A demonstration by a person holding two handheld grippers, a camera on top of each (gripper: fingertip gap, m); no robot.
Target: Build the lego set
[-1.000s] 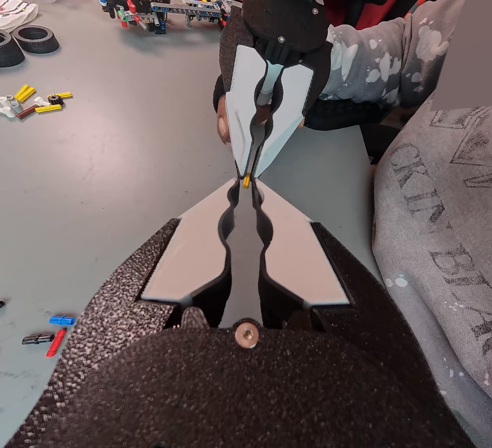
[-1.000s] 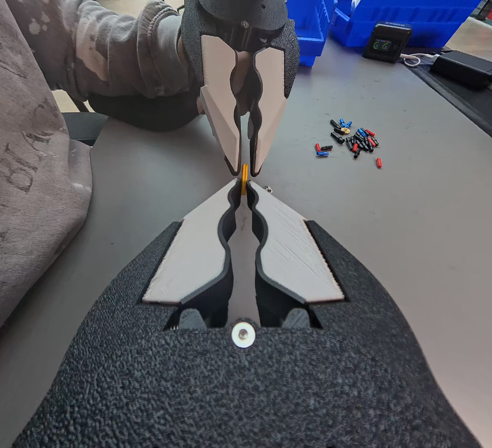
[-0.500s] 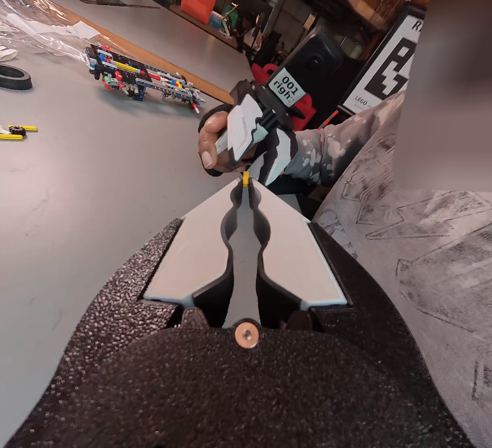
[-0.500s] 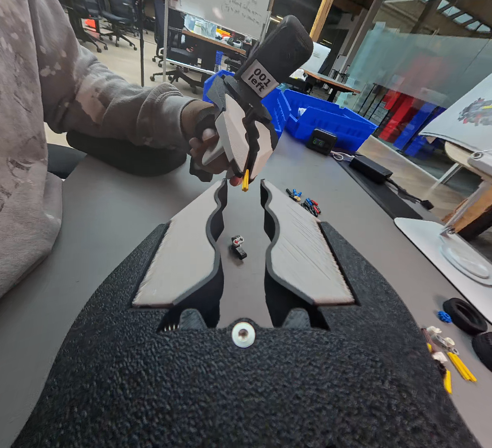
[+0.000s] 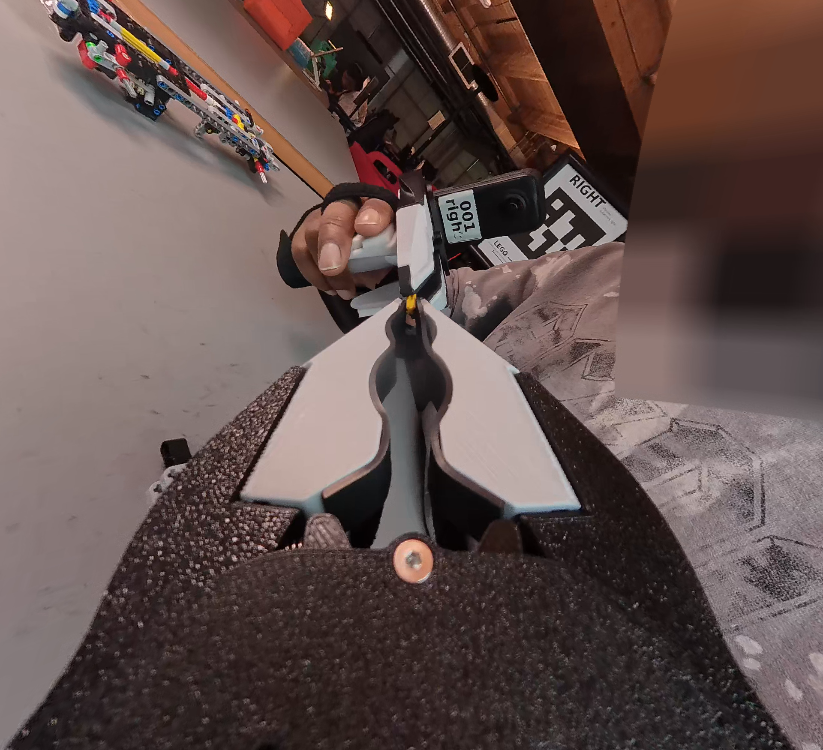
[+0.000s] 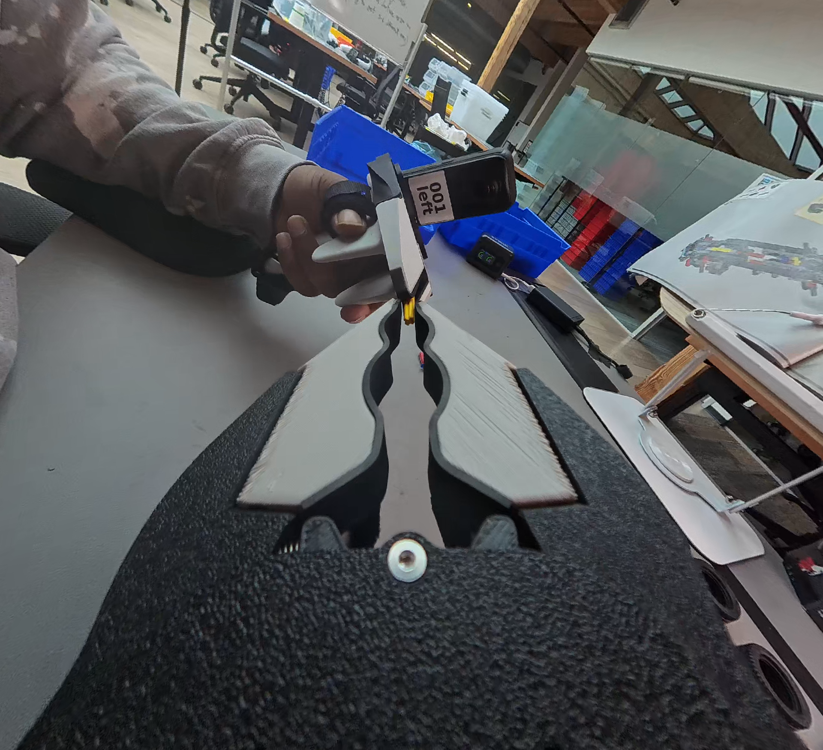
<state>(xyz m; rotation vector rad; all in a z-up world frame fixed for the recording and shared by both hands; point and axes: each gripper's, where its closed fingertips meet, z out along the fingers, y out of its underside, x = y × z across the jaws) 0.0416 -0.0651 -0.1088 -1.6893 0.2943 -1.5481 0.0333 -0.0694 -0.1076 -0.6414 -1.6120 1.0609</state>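
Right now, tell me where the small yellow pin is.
The yellow pin is off the table, pinched at the tips of the left hand-held gripper. In the right wrist view it sits between the nearly closed tips of the right hand-held gripper.

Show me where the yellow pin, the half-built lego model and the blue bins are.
yellow pin [image 6: 408,313]: right wrist view, its middle.
half-built lego model [image 5: 147,56]: left wrist view, its black frame.
blue bins [image 6: 356,141]: right wrist view, nearer bin's wall.

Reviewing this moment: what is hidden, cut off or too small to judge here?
- Left wrist view: small yellow Lego pin, lower end hidden between the left gripper fingertips.
- Right wrist view: whether the right gripper grips that pin; too small.
- Left wrist view: long multicoloured Lego assembly, details too small.
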